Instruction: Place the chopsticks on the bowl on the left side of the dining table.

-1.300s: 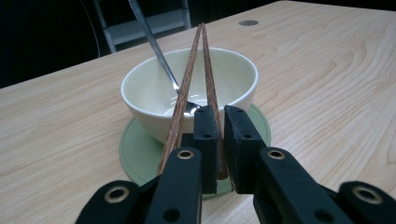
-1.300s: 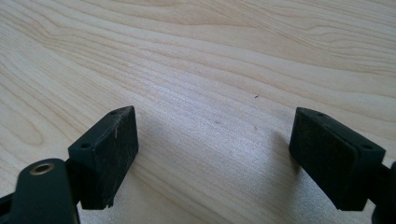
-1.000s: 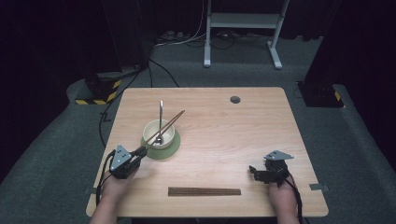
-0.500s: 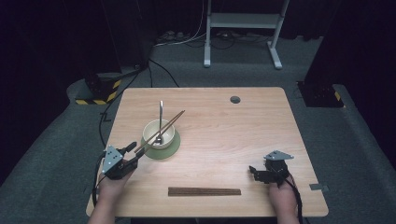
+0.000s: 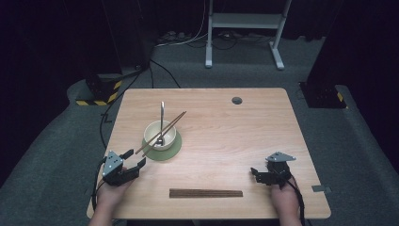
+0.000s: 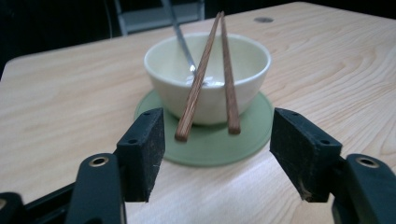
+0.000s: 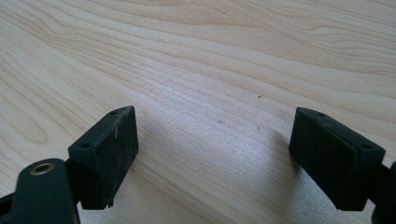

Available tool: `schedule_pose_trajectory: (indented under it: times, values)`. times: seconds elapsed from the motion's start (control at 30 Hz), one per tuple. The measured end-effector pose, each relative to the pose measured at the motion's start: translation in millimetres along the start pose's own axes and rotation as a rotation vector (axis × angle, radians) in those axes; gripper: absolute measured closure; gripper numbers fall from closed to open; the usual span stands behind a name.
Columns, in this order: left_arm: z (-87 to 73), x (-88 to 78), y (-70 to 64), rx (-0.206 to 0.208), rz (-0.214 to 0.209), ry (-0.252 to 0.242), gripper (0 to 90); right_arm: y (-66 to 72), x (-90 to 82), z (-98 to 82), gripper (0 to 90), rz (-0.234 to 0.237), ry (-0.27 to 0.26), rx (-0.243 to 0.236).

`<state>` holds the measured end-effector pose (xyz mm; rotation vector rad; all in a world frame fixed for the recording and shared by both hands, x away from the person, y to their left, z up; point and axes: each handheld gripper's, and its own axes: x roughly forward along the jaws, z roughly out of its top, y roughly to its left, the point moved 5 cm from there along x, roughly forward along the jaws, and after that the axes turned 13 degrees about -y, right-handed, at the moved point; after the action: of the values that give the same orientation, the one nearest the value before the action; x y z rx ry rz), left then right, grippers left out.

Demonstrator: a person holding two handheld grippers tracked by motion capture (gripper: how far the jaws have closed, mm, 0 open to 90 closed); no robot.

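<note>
A cream bowl [image 5: 160, 135] stands on a round green coaster [image 5: 164, 151], left of the table's middle. A metal spoon [image 5: 162, 117] leans inside it. A pair of brown chopsticks [image 5: 163, 131] lies across its rim, the near ends [image 6: 187, 126] poking out over the coaster [image 6: 210, 149]. My left gripper [image 5: 134, 158] sits just short of those ends. Its jaws have just been opening, and nothing is between the pads [image 6: 144, 149]. At the near right my right gripper [image 5: 255, 175] rests open over bare wood [image 7: 215, 116].
A long dark-brown bar [image 5: 205, 193], perhaps a second pair of chopsticks, lies near the front edge between my hands. A small round grey hole [image 5: 236, 100] sits at the far side of the table [image 5: 263, 136]. Cables and a white stand lie on the floor beyond.
My left gripper has drawn back from the bowl toward the near-left corner and its jaws have parted, letting go of the chopsticks. The right gripper has not moved.
</note>
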<state>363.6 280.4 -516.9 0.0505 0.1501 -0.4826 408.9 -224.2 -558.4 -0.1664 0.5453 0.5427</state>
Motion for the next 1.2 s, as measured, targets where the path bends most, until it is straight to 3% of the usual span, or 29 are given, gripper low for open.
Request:
schedule_pose_trajectory:
  times: [0.07,0.13,0.23,0.27,0.33,0.37,0.47,0.83,1.03,1.07,1.2]
  values:
    - [-1.7,-4.5,0.0,-0.017,0.028,0.010,38.1,-0.3,0.2,0.1,15.6,0.002,-0.003,-0.006]
    - [-2.4,-7.3,-0.7,-0.028,0.029,0.008,40.4,0.1,0.1,0.1,15.6,0.003,-0.002,-0.004]
    - [-4.7,-14.0,-3.1,-0.019,0.023,0.019,44.1,0.1,0.2,0.1,15.7,0.005,-0.002,-0.005]
    - [-5.8,-17.1,-4.6,-0.037,0.009,0.019,45.1,0.1,0.2,0.1,15.6,0.006,-0.002,-0.006]
    - [-5.7,-18.5,-5.6,-0.023,-0.012,0.013,45.5,0.2,0.2,0.1,15.6,0.007,-0.002,-0.006]
    - [-5.3,-17.9,-5.7,-0.010,-0.003,0.021,45.5,0.2,0.2,0.1,15.7,0.007,-0.002,-0.007]
    - [-5.6,-14.9,-4.6,-0.026,0.002,0.019,45.4,0.2,0.5,0.2,15.7,0.010,-0.003,-0.010]
    - [-5.3,-5.4,-5.8,-0.038,-0.032,0.032,47.5,0.3,0.4,0.2,15.6,0.010,-0.003,-0.011]
    - [-3.5,-6.7,-7.9,-0.020,-0.029,0.006,48.8,0.3,0.4,0.2,15.6,0.010,-0.003,-0.012]
    - [-1.4,-8.9,-8.1,-0.014,-0.024,-0.022,49.4,0.3,0.4,0.2,15.7,0.010,-0.003,-0.012]
    - [1.8,-8.8,-3.5,-0.017,0.016,-0.045,46.4,0.3,0.4,0.2,15.7,0.010,-0.003,-0.012]
